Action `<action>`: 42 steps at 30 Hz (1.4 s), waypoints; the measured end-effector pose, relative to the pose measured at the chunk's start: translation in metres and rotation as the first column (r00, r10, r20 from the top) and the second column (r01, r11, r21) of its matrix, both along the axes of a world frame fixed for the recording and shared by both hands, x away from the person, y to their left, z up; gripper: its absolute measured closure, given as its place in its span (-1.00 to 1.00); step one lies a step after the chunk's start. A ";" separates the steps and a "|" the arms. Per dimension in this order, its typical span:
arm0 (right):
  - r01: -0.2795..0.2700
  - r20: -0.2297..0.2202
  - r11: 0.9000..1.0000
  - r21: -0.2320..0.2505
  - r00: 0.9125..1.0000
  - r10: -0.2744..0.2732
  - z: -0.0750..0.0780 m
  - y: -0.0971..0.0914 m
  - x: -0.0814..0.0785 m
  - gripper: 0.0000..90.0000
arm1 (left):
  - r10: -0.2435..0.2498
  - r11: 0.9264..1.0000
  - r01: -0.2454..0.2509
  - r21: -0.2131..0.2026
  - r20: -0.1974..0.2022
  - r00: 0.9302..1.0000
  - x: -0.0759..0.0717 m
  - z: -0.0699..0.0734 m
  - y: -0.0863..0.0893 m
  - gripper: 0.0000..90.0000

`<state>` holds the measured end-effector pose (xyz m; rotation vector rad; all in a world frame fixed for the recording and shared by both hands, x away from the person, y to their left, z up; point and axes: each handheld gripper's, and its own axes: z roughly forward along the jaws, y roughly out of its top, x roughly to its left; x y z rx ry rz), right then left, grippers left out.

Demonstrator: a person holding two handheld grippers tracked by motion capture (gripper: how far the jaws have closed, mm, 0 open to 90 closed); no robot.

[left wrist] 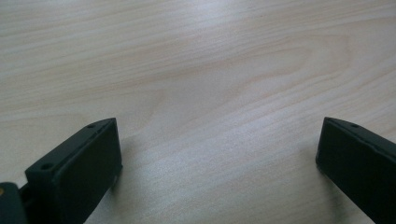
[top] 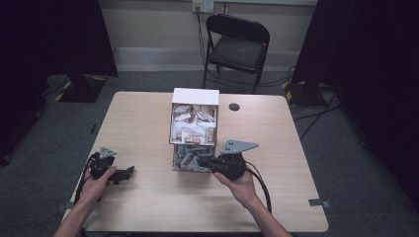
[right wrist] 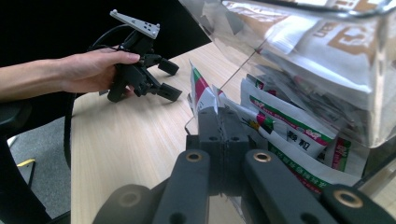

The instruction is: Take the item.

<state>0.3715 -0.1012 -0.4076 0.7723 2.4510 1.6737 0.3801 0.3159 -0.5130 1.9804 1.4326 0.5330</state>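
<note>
A clear two-tier box (top: 194, 97) stands mid-table. Its upper tier holds white and brown sachets (top: 193, 124); its lower tier holds green, red and white sachets (top: 187, 159). My right gripper (top: 201, 162) points left into the lower tier's open front. In the right gripper view, the right gripper (right wrist: 219, 116) is shut on the edge of a green-and-red sachet (right wrist: 200, 89) that sticks up past the tips, with more sachets (right wrist: 289, 133) beside it. My left gripper (top: 126, 173) rests low on the table at the left, open with nothing between its jaws (left wrist: 218, 125); the left gripper (right wrist: 169, 79) also appears farther off in the right gripper view.
A black folding chair (top: 237, 42) stands beyond the far table edge. A round black cable grommet (top: 234, 106) sits to the right of the box. Bare wood (top: 148, 128) lies between the left gripper and the box. Cables trail off the near edge.
</note>
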 end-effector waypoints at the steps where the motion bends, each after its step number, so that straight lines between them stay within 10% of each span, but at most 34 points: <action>1: 0.000 0.000 1.000 0.000 1.000 0.000 0.000 0.000 0.000 1.00 | 0.000 1.000 0.000 0.000 0.000 1.000 0.000 0.000 0.000 -1.00; 42: 0.060 0.007 0.998 0.018 0.998 -0.060 0.012 -0.044 -0.022 1.00 | 0.000 1.000 0.000 0.000 0.000 1.000 0.000 0.000 0.000 -1.00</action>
